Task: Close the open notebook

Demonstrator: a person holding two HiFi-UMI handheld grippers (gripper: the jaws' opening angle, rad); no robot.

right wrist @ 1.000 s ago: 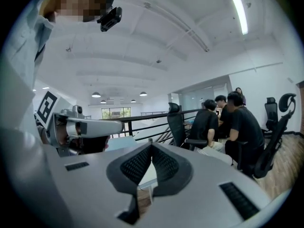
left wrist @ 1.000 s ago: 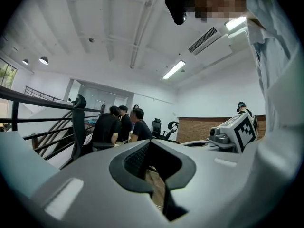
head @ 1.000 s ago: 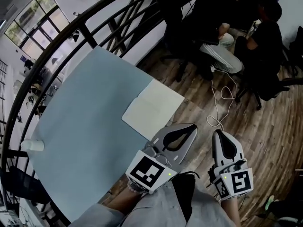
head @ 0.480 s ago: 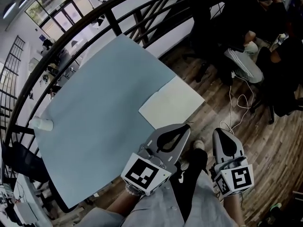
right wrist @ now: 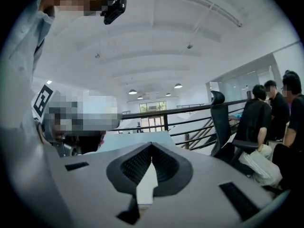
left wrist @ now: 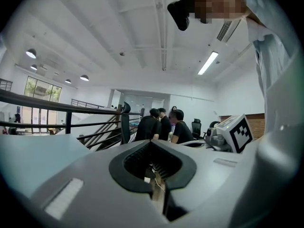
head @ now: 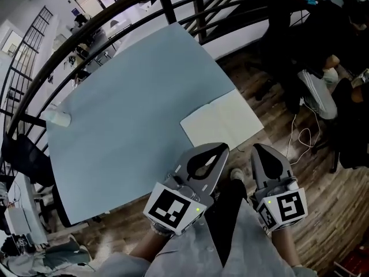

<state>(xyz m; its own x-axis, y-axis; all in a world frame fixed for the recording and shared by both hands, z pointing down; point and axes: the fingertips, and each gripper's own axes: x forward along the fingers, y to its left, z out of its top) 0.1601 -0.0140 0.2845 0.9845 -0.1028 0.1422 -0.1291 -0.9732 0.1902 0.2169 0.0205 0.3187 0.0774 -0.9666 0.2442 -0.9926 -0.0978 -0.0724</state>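
Near the corner of the big pale blue surface (head: pixel 127 97), on the side closest to the person, lies the notebook (head: pixel 222 122). It is open and flat. Its two pages are pale and blank, with the fold running down the middle. Nothing sits on top of it.

The person holds both tools low, in front of their body, out past the edge of the surface. The left claw (head: pixel 218 150) points up at the notebook, and its tip is near the book's closest edge. Its two jaws are pressed together at the tip, and nothing is between them. The right claw (head: pixel 258 150) is just beside it, a little to the right, over the wooden floor (head: pixel 323 212). Its jaws are pressed together at the tip too, and they hold nothing. Neither claw touches the notebook.

Each tool has a cube with black and white squares at the back end. The left cube (head: pixel 173 208) and the right cube (head: pixel 283 208) are both close to the person's sleeves.

Far away on the other corner of the surface is a small white cup (head: pixel 57 118), well apart from the notebook. It is too small to tell more about it. A black railing (head: pixel 132 7) curves round behind the surface. A thin white cable (head: pixel 301 138) loops on the floor, off to the right of the notebook. Some people (right wrist: pixel 259 122) in dark tops are over on that side, next to a black chair (right wrist: pixel 219 122).
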